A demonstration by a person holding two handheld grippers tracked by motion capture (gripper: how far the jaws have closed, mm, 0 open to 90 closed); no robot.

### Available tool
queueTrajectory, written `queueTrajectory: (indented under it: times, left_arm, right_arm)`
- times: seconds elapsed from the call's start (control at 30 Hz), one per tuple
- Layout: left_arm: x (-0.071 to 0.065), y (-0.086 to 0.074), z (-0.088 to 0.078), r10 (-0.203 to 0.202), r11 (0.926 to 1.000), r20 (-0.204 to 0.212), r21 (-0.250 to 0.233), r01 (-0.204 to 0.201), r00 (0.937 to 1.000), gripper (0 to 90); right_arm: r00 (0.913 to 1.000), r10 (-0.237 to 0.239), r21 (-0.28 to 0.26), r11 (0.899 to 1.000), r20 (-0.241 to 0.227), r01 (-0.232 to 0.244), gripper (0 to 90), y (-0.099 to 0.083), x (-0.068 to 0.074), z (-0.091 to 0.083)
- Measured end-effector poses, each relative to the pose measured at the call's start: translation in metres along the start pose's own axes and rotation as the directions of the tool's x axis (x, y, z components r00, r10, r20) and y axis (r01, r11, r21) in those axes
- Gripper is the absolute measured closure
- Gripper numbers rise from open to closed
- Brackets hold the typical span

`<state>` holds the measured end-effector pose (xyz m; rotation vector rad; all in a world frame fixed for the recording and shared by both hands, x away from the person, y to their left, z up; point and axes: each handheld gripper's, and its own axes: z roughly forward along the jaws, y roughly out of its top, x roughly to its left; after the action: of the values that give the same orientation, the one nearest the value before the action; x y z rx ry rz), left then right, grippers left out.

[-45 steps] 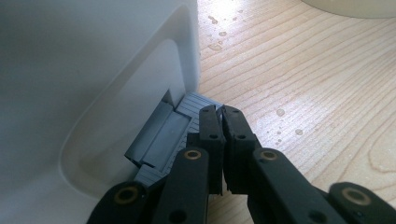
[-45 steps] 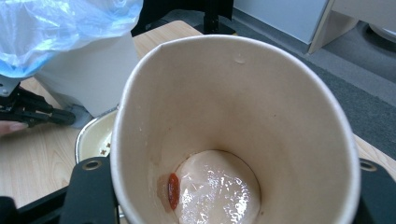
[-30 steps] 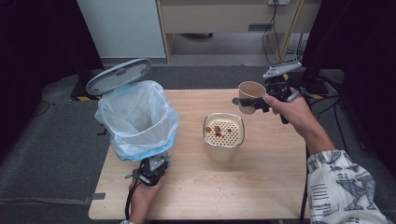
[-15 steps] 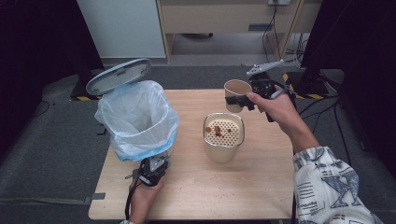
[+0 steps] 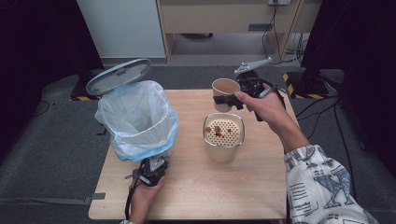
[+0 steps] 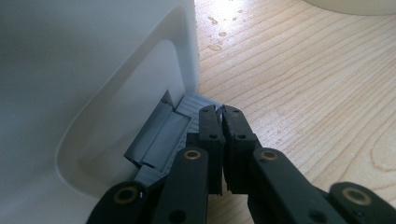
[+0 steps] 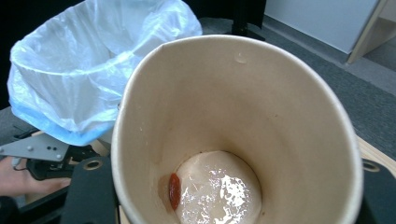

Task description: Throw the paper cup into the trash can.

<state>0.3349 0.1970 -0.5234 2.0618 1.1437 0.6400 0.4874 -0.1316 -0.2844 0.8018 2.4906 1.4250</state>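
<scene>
Cup (image 5: 224,89) carried leftward by right tool (image 5: 229,100), jaws hidden behind it

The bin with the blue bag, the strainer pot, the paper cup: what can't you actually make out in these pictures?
- Bin: its inside bottom is hidden by the bag's folds in the high view.
- Strainer pot: whatever lies under its perforated insert is covered; the brown bits on top are too small to identify.
- Paper cup: its outside and the right gripper's jaw tips are hidden behind the cup in the right gripper view.
</scene>
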Motion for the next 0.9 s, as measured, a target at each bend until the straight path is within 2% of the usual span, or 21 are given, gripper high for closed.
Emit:
queueTrajectory:
  times: [0.23,0.5,0.9]
  left_arm:
    - [0.000,0.000,0.000,0.001,1.0000,0.001,0.000,-0.001,1.0000,86.4]
    - [0.000,0.000,0.000,0.008,1.0000,-0.003,0.000,-0.008,1.0000,86.3]
    - [0.000,0.000,0.000,0.010,1.0000,-0.002,0.002,-0.010,1.0000,86.4]
  right_arm:
    - [0.9992,-0.023,-0.002,1.000,-0.034,0.023,34.4,0.014,0.017,0.014]
    - [0.9985,-0.028,-0.008,1.000,-0.046,0.028,34.3,0.022,0.030,0.027]
    - [0.9960,-0.044,-0.005,0.999,-0.078,0.044,33.6,0.040,0.055,0.058]
